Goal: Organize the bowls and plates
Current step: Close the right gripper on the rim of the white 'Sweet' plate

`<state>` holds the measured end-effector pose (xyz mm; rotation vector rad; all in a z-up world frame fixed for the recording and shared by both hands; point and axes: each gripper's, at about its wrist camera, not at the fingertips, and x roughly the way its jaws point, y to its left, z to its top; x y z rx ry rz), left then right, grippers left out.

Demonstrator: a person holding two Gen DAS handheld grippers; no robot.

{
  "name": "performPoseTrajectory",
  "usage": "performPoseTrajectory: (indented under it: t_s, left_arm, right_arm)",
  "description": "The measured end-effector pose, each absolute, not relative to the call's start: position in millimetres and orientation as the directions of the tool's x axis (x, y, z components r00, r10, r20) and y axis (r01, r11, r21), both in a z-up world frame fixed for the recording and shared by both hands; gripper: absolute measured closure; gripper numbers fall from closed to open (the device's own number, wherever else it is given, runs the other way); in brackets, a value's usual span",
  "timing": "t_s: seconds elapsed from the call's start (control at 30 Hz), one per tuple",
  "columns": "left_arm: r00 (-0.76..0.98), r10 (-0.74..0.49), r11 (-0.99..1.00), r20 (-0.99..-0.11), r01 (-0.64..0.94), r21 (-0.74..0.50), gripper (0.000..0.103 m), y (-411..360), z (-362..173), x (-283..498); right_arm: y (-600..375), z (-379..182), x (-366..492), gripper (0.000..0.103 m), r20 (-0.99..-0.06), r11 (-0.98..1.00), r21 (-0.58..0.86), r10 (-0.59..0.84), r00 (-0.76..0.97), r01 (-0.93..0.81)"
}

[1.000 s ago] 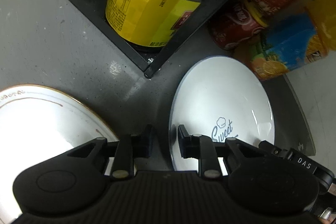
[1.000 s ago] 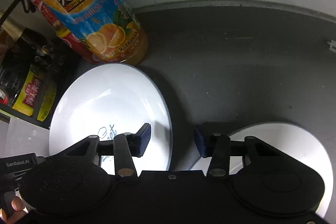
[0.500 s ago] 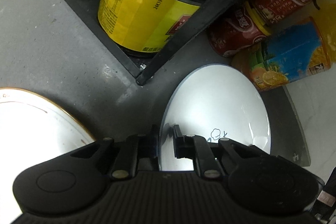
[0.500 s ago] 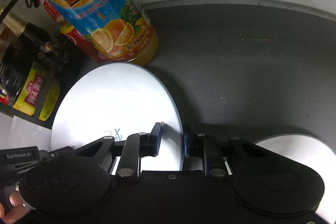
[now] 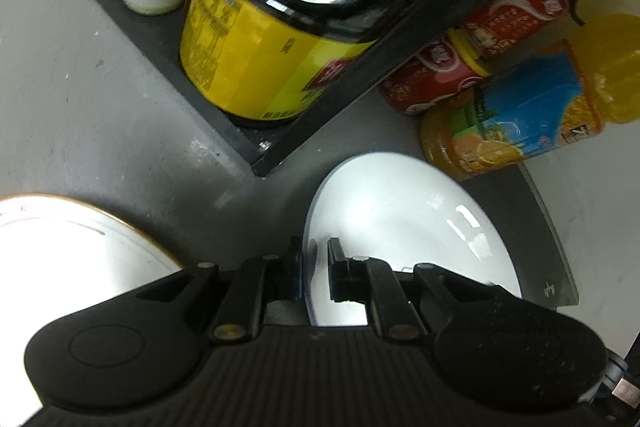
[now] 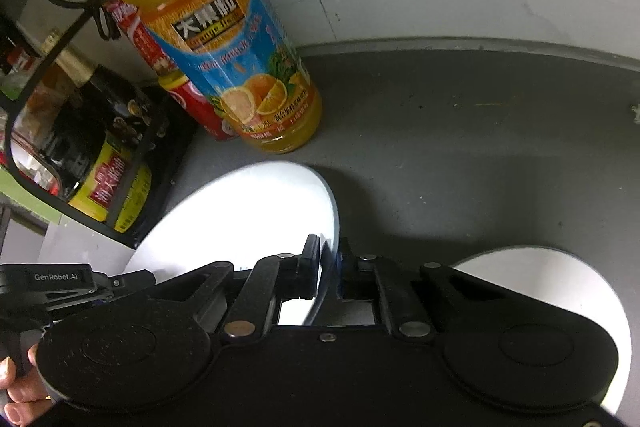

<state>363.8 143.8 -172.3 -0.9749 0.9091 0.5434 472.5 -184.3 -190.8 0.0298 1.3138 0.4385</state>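
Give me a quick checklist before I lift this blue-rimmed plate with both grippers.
1. Left gripper closed over the blue-rimmed plate rim: ok, one finger on each side.
2. Right gripper on the opposite rim of the plate: ok, closed on the edge.
3. Plate free of the counter: cannot tell; it looks tilted, far edge low.
4. Orange juice bottle clear of the lift path: not ok, it stands right behind the far rim.
5. Black rack corner clear: cannot tell, it sits close.
6. Gold-rimmed plate out of the way: ok, apart to the left.
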Motion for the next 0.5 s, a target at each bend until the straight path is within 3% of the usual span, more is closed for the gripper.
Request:
performPoseTrajectory:
  t_s: [0.5]
  left_arm:
    - [0.54,-0.033,0.546,-0.841,-0.695,-0.467,0.093,150,-142,336]
  right_arm:
    - [-173,-157,425,0.095,-0.899,0.925,0.303,0.357,0.253,-0.23]
